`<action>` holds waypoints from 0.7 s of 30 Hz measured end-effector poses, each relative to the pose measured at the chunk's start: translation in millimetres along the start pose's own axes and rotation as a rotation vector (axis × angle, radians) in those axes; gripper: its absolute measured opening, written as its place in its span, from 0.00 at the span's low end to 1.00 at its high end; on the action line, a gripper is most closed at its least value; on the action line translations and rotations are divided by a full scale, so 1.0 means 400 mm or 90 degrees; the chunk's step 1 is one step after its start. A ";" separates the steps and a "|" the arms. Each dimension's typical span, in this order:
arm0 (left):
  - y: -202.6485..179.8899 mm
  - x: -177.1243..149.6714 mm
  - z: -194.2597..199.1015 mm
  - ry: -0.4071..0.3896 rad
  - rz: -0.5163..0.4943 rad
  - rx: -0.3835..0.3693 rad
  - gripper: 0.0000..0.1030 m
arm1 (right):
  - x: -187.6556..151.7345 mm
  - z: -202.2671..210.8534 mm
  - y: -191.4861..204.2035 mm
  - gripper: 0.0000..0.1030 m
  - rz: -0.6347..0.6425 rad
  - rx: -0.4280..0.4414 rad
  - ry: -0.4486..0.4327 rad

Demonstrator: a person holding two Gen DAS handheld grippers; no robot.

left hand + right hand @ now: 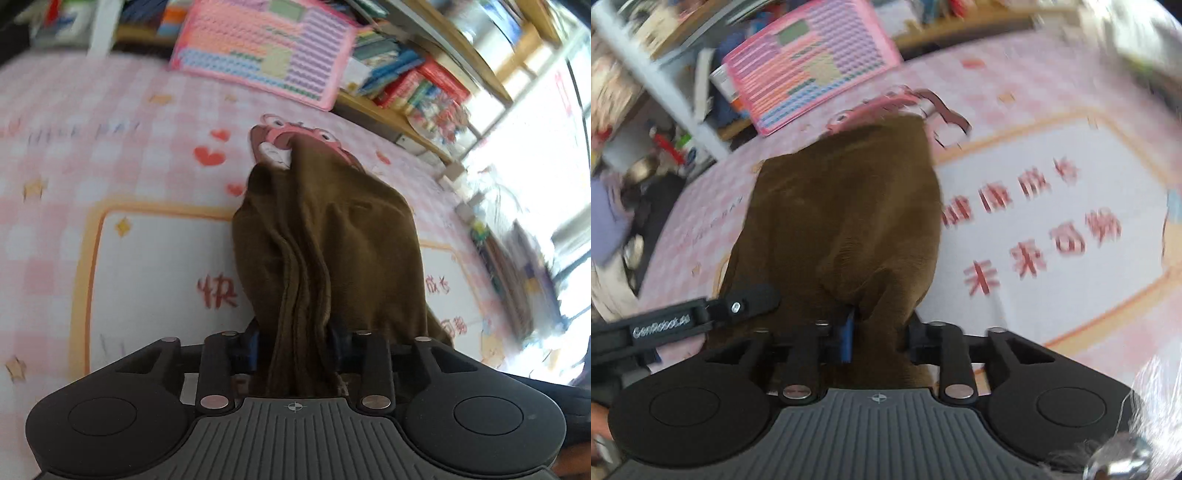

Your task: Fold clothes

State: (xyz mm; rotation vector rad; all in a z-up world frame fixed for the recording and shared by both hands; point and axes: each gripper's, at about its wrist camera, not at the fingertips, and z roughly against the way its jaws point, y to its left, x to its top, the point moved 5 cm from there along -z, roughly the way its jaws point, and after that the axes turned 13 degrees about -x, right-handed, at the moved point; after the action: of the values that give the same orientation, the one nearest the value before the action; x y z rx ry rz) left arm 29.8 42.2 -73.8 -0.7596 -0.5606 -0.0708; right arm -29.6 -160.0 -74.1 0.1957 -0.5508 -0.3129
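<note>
A brown garment (328,236) hangs bunched in the middle of the left wrist view, above a pink checked sheet (110,147). My left gripper (297,343) is shut on a thick fold of it. In the right wrist view the same brown garment (846,214) spreads wide and hides the sheet behind it. My right gripper (879,332) is shut on another edge of the cloth. The other gripper's black arm (683,317) reaches in from the left, close beside the cloth. Both views are motion-blurred.
A pink patterned board (266,48) leans at the far edge of the bed, against shelves of books (413,81). The sheet has a white panel with red characters (1034,221). A bright window (535,155) lies to the right. Clutter (646,155) sits at the left.
</note>
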 end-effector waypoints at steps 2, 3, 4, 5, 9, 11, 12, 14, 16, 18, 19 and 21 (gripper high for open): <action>0.032 -0.002 -0.005 0.013 0.042 -0.019 0.59 | 0.004 -0.015 -0.016 0.44 -0.026 0.011 0.015; 0.043 -0.001 -0.009 0.015 0.054 -0.025 0.61 | 0.006 -0.022 -0.024 0.46 -0.039 0.017 0.023; 0.048 0.000 -0.014 0.007 0.060 -0.032 0.62 | 0.008 -0.030 -0.032 0.49 -0.052 0.023 0.030; 0.051 0.000 -0.019 -0.003 0.068 -0.042 0.60 | 0.011 -0.036 -0.037 0.50 -0.061 0.028 0.034; 0.009 -0.006 -0.038 -0.008 0.038 -0.010 0.34 | 0.008 -0.025 0.005 0.30 -0.007 0.026 0.008; -0.025 -0.007 -0.025 -0.017 -0.003 0.004 0.27 | 0.006 -0.005 0.035 0.20 0.048 0.008 -0.024; -0.041 -0.006 -0.012 -0.025 -0.016 0.004 0.26 | 0.006 0.012 0.046 0.20 0.066 0.003 -0.043; -0.069 -0.007 0.017 -0.047 -0.032 -0.002 0.25 | 0.004 0.050 0.060 0.18 0.083 -0.003 -0.078; -0.088 -0.009 0.047 -0.070 -0.042 -0.015 0.25 | 0.004 0.087 0.062 0.18 0.080 0.004 -0.107; -0.104 -0.014 0.075 -0.087 -0.052 -0.023 0.25 | -0.001 0.119 0.061 0.18 0.078 0.011 -0.127; -0.110 -0.018 0.086 -0.091 -0.056 -0.024 0.25 | -0.005 0.133 0.063 0.18 0.081 0.014 -0.135; -0.119 -0.028 0.104 -0.094 -0.066 -0.023 0.26 | -0.015 0.149 0.071 0.18 0.088 0.012 -0.143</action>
State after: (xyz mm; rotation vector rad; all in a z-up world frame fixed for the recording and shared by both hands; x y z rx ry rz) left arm -11.2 33.7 -24.9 -0.7746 -0.7413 -0.1209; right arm -59.9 -137.1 -19.9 0.1413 -0.7854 -0.1957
